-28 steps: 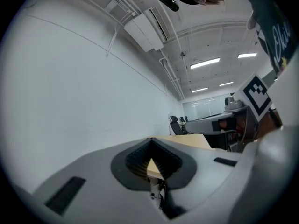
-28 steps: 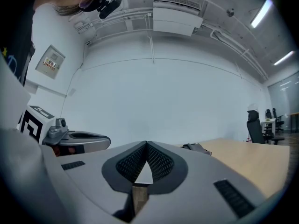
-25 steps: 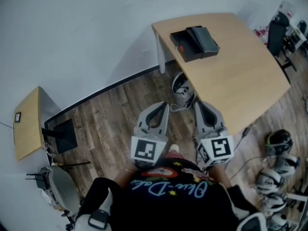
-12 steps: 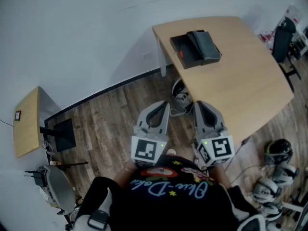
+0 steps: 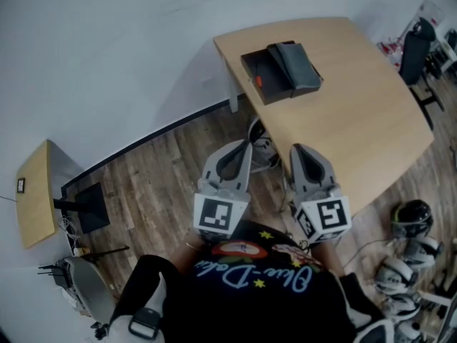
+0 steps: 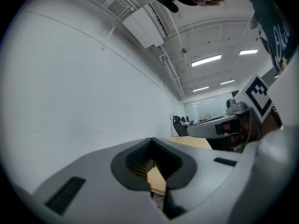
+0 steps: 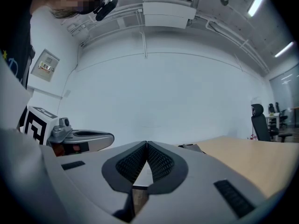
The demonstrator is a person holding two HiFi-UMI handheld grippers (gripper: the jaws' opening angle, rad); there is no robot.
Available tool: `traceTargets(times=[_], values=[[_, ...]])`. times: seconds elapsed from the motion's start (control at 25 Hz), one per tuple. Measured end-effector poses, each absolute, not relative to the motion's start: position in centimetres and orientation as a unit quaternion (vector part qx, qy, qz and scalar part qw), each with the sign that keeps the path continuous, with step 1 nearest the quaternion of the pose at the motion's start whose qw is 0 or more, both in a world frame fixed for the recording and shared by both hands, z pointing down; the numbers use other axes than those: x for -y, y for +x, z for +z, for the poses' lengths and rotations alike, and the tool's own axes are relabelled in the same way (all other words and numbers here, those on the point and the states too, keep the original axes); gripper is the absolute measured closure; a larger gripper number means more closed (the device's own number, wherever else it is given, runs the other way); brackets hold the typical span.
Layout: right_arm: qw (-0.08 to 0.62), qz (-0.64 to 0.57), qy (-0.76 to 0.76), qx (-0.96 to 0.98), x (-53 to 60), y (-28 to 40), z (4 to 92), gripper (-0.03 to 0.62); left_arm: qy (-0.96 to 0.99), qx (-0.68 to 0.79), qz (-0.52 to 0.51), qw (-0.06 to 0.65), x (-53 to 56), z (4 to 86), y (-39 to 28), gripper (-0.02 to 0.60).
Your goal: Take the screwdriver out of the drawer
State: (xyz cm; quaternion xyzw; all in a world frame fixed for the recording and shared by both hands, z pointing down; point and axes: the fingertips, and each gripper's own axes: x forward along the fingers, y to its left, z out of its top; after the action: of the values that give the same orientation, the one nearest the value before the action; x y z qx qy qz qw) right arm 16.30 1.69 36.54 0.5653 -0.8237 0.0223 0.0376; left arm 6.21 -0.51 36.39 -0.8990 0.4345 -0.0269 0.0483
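A black drawer box lies near the far corner of the light wooden table, with a grey flat piece on its right part. A small red spot shows on the box; no screwdriver can be made out. My left gripper and right gripper are held close to the person's chest, pointing toward the table and well short of the box. Both are shut on nothing. The jaws meet in the left gripper view and in the right gripper view, where the table's top shows at right.
Several helmets and cables lie on the wood floor at right. A white object sits under the table's near edge. A small wooden side table and a black stand are at left. A dark chair stands at far right.
The table and box have shifted slightly left in the head view as the person moves. Both grippers stay shut and side by side in front of the chest.
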Motion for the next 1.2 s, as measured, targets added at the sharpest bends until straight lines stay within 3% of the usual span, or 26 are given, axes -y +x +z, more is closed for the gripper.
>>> traceTargets(times=[0.6,1.2], values=[[0.041,0.028,0.613,0.788,11.0,14.8,36.4,0.594,-0.938,-0.341,-0.018,0.065,14.6,36.1,7.4,0.581],[0.132,0.1,0.648,0.744,24.3,13.9,40.8,0.594,-0.96,-0.269,-0.018,0.073,27.1,36.6,6.3,0.581]])
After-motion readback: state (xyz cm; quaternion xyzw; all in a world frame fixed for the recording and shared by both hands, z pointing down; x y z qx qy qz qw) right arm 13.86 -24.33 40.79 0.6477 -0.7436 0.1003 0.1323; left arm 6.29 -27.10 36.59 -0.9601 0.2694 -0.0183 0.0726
